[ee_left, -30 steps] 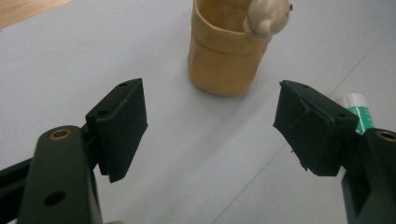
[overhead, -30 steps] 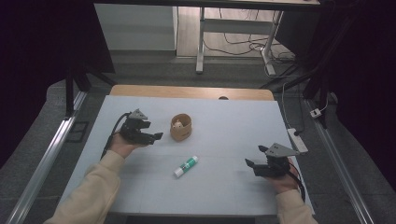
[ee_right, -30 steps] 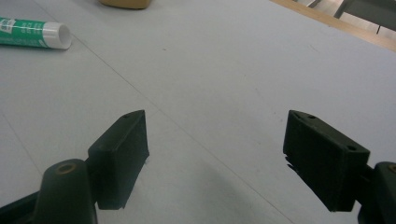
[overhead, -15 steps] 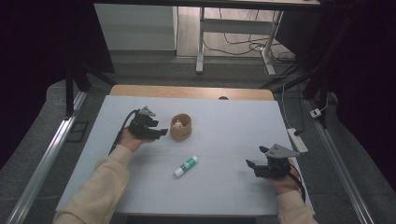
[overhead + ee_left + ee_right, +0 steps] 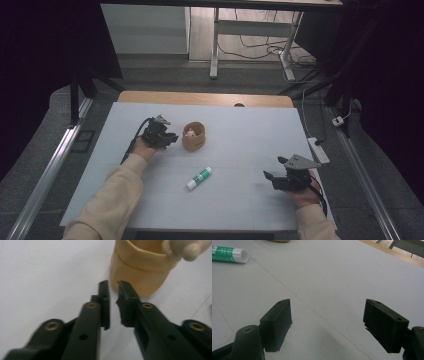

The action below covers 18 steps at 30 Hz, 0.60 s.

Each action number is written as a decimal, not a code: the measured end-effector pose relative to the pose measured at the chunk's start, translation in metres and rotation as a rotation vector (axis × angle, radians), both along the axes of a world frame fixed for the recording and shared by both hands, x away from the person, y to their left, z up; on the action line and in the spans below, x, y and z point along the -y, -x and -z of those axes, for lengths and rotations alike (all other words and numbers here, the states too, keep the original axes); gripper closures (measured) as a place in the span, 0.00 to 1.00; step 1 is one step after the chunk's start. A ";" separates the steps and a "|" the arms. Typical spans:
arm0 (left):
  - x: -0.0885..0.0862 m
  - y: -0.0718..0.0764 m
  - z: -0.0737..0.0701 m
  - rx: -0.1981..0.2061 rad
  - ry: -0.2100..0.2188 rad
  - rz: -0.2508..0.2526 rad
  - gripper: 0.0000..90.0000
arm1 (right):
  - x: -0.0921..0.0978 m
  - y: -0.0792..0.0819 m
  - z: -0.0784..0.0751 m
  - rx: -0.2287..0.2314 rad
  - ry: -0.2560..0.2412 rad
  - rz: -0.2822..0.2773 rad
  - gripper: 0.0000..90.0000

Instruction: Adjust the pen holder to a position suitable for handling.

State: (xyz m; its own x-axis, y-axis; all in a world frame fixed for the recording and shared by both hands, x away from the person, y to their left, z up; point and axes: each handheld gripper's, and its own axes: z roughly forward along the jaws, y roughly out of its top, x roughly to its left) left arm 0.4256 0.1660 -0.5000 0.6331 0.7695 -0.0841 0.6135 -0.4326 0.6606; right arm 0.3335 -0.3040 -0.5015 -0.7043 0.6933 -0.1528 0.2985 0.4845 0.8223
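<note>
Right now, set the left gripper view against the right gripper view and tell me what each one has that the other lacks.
Left gripper view: the tan cup close ahead of the left gripper, jaws nearly together, a pale knob-like thing at its rim. Right gripper view: the right gripper with jaws wide apart, the green and white glue stick, the wooden table edge. Shared: the pale table mat.

Left tongs (image 5: 170, 138) just beside tan cup (image 5: 193, 136); glue stick (image 5: 199, 178) nearby.
</note>
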 end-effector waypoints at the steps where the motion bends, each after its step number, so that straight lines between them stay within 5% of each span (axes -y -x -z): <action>1: 0.000 -0.002 0.001 -0.003 -0.008 -0.001 0.94 | 0.000 0.000 0.000 0.000 0.000 0.000 0.25; 18: 0.016 -0.018 0.007 -0.015 -0.010 -0.005 0.98 | 0.000 0.000 0.001 0.001 0.008 0.009 0.26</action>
